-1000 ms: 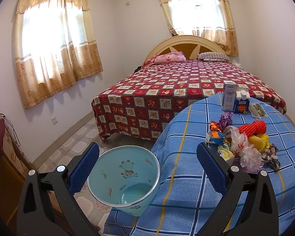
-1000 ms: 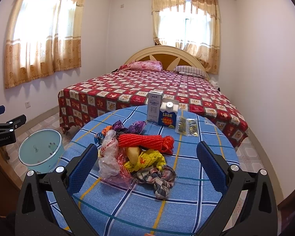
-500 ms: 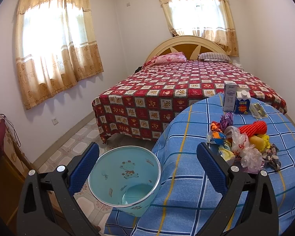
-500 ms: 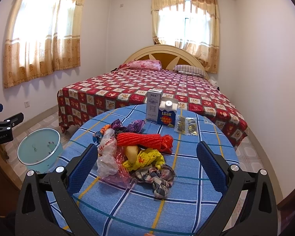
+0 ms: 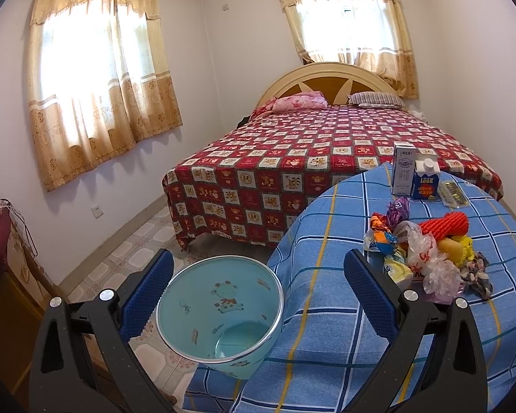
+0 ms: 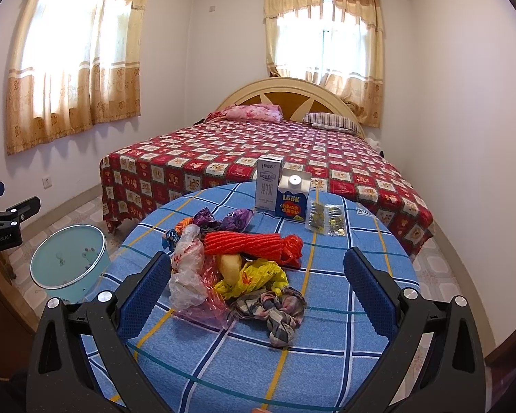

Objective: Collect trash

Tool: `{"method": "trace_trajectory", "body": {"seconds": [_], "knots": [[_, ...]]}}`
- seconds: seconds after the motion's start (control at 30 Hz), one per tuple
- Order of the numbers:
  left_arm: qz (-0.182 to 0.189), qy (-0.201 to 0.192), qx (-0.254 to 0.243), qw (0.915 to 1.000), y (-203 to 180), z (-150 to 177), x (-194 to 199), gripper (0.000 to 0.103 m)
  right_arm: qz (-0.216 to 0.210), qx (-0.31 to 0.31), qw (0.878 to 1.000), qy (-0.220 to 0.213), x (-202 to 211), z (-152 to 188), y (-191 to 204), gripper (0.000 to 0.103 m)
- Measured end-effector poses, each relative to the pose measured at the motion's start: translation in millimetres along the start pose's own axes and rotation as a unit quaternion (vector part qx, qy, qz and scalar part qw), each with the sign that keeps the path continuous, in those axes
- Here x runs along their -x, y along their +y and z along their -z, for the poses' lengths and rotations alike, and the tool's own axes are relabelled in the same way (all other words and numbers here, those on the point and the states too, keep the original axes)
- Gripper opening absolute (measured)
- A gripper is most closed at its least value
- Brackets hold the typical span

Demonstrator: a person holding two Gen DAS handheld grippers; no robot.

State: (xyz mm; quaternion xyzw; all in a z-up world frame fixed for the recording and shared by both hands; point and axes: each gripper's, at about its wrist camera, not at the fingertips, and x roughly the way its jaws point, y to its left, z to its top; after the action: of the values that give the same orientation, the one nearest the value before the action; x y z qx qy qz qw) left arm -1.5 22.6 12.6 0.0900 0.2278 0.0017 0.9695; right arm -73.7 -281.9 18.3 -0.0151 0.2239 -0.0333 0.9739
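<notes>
The trash pile (image 6: pixel 237 272) lies mid-table (image 6: pixel 344 351); its lower wrappers are buried and hard to identify. Behind the pile stand two cartons (image 6: pixel 282 192). Left of it, off the table's edge, sits the bin (image 5: pixel 220 313), base hidden. Left gripper (image 5: pixel 258 292) and right gripper (image 6: pixel 258 292) both gape, empty.

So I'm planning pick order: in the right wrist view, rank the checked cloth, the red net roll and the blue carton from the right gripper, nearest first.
1. Checked cloth, just ahead of the right gripper.
2. Red net roll, mid-pile.
3. Blue carton, at the table's far edge.
</notes>
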Motion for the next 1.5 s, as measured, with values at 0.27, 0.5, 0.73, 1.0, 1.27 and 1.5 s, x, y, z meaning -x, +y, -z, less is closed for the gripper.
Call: {"method": "trace_trajectory", "body": {"seconds": [0.27,0.5,0.73,1.0,1.27,1.5], "knots": [[-0.002,0.004,-0.002,1.0,-1.1,-0.4,-1.6,0.097,0.001,-0.001,1.0,0.002,-0.7,1.5,-1.6,0.098],[0.001,0.01,-0.005,0.9999,-4.5,1.6,-6.4,0.097,0.008,-0.003,1.0,0.004,-4.6,3.9,-7.0,0.098],[0.009,0.035,-0.015,0.9993,-19.8,15.7,-35.1,0.097,0.034,-0.02,0.999,0.031,-33.1,18.4,-26.9,0.098],[0.031,0.083,-0.036,0.9954,-62.0,38.9,-84.5,0.097,0.067,-0.034,0.995,0.069,-71.8,49.6,-55.4,0.098],[0.068,0.108,-0.049,0.9906,-110.1,51.1,-115.1,0.097,0.083,-0.048,0.99,0.105,-99.7,79.9,-80.7,0.098],[0.079,0.116,-0.057,0.9884,-124.3,49.6,-114.0,0.097,0.084,-0.057,0.99,0.1,-103.6,87.7,-88.8,0.098]]}}
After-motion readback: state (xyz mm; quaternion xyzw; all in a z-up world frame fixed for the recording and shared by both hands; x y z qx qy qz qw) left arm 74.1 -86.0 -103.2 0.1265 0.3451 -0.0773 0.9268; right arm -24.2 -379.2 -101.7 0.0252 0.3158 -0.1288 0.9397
